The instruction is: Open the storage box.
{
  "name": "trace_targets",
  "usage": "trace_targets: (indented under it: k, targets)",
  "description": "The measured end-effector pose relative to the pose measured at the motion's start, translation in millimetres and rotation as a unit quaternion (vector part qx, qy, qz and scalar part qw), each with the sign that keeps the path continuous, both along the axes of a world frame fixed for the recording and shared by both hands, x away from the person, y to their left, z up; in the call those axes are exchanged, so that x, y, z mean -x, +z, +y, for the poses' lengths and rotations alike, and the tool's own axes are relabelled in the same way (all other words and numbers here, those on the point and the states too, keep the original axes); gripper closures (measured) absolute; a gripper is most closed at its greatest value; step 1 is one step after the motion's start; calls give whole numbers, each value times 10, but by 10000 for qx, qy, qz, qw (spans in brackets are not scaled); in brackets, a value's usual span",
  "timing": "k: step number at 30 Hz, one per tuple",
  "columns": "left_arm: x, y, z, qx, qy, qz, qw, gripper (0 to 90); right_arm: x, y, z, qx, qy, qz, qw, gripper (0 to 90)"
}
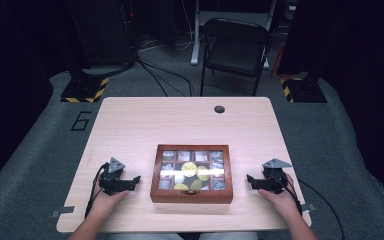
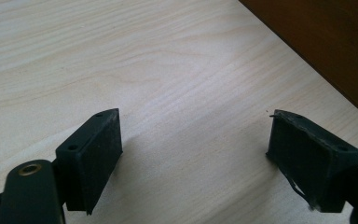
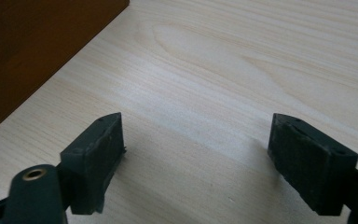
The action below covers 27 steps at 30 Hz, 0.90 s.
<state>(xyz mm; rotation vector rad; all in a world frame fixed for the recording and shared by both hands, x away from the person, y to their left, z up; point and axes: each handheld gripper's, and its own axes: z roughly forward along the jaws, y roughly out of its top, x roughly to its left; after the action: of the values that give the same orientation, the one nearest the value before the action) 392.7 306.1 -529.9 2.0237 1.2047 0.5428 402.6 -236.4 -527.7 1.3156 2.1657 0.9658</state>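
Resting on the pale bench (image 1: 130,125), my left gripper (image 1: 136,181) and right gripper (image 1: 250,179) flank the closed wooden box (image 1: 191,195), fingers (image 2: 95,154) spread apart, clamping nothing. Glare on its glass lid blurs the compartments' contents; each gripper view crops the box to one brown corner.

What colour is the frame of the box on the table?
Reddish-brown wood, framing a glass lid; it shows best in the high view.

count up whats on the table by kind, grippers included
wooden box with a glass lid: 1
grippers: 2, the left gripper and the right gripper, both open, one on each side of the box
total: 3
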Motion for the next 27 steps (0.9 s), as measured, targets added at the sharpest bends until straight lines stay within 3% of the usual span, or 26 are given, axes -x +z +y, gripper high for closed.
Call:
trace_targets:
  k: [9,12,15,17,19,24,27]
  targets:
    - [-6,14,27,41,69,-4,10000,259,33,34,-1,3,20,28,10000,343]
    - [1,49,28,188,10,109,9998,298,43,44,-10,56,51,-11,10000,373]
    - [18,76,20,259,-29,147,9996,326,57,47,-23,13,41,49,10000,392]
    - [55,125,0,553,-79,284,9980,344,82,61,-42,-32,28,136,9999,403]
    - [92,166,-12,653,-117,280,9974,344,94,84,-48,6,10,161,9999,395]
    - [157,256,-26,770,-113,209,9967,344,149,164,-10,96,32,158,9998,387]
    - [161,309,-33,704,-115,234,9972,344,194,237,44,110,168,126,9997,386]
